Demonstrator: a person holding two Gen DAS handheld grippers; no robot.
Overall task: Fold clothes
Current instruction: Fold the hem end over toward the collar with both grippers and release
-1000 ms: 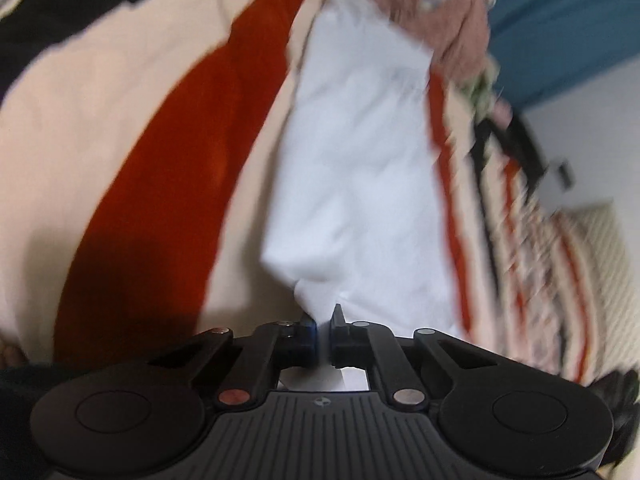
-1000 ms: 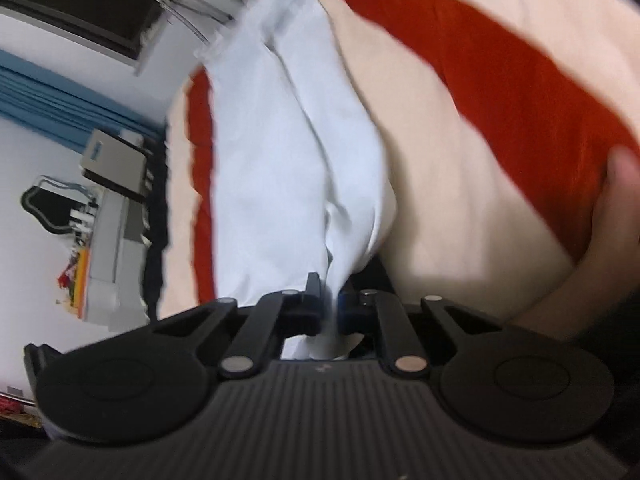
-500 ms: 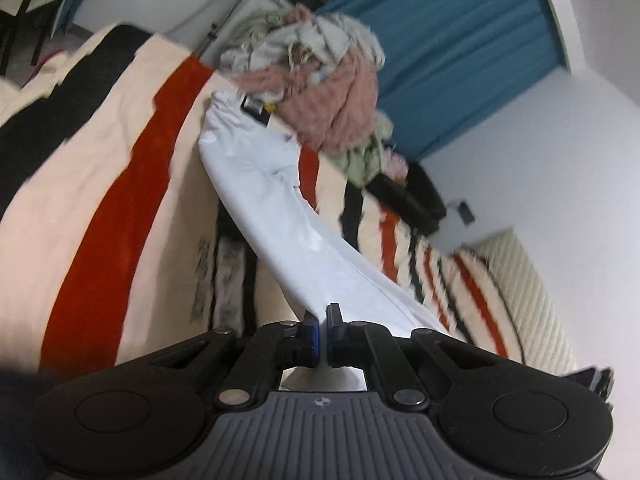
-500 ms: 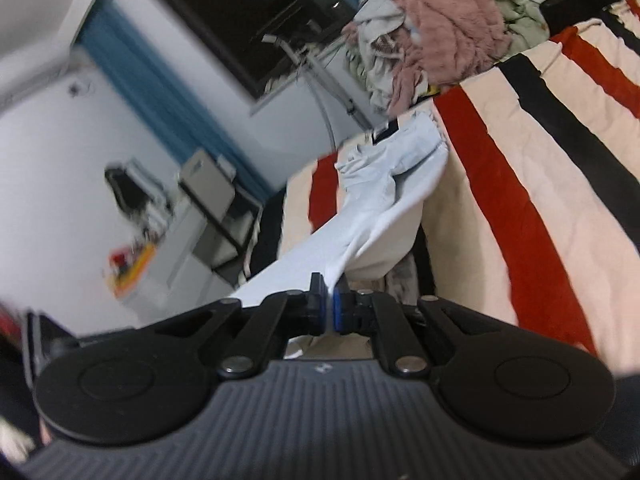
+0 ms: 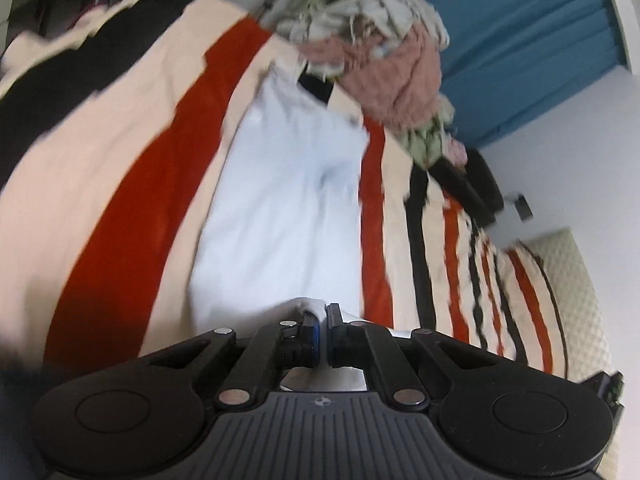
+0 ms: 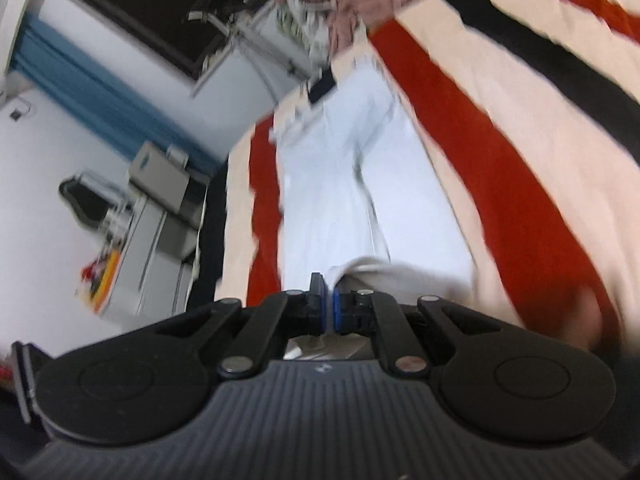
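White trousers (image 5: 280,208) on striped blanket (image 5: 132,184) — hems pinched in both grippers

Far beyond the fingertips, blue curtain (image 5: 532,40) against white wall (image 5: 580,168); quilted cream headboard (image 5: 576,280) off to the fingers' right. From the other wrist, dark window (image 6: 160,12) high to the fingers' left, grey cabinet (image 6: 160,216) below it, cluttered and blurred.

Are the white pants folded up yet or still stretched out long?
Stretched out. The white pants lie lengthwise along the striped blanket, both legs showing, near end pinched.
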